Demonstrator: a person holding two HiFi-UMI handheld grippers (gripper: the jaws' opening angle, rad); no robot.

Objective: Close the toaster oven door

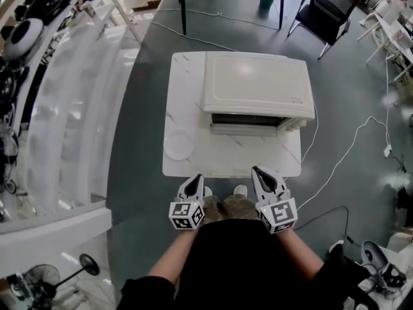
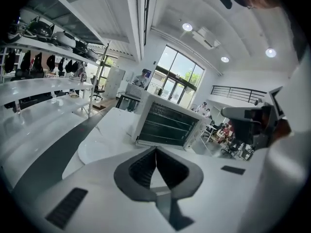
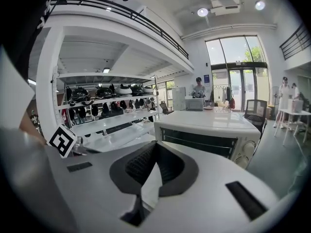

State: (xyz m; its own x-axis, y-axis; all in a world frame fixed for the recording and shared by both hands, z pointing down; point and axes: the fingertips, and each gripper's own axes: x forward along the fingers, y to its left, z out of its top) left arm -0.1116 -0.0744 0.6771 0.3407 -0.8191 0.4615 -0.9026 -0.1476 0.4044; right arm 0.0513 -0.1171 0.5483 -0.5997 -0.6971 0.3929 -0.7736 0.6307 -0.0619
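Note:
A white toaster oven (image 1: 258,86) stands at the back of a small white marble-look table (image 1: 187,76). In the left gripper view the toaster oven (image 2: 167,125) has its dark glass door upright against the front. The right gripper view gives the same of the toaster oven (image 3: 209,135). My left gripper (image 1: 195,178) is shut on nothing, held off the table's near edge, close to the person's body. Its closed tips (image 2: 156,149) point at the oven. My right gripper (image 1: 258,171) hangs beside it, also shut and empty, tips (image 3: 155,143) toward the oven.
A round white plate (image 1: 179,145) lies on the table's front left. White shelving (image 1: 64,108) with dark gear runs along the left. A cable (image 1: 348,154) trails over the floor at right. A black chair (image 1: 326,11) and another table stand behind.

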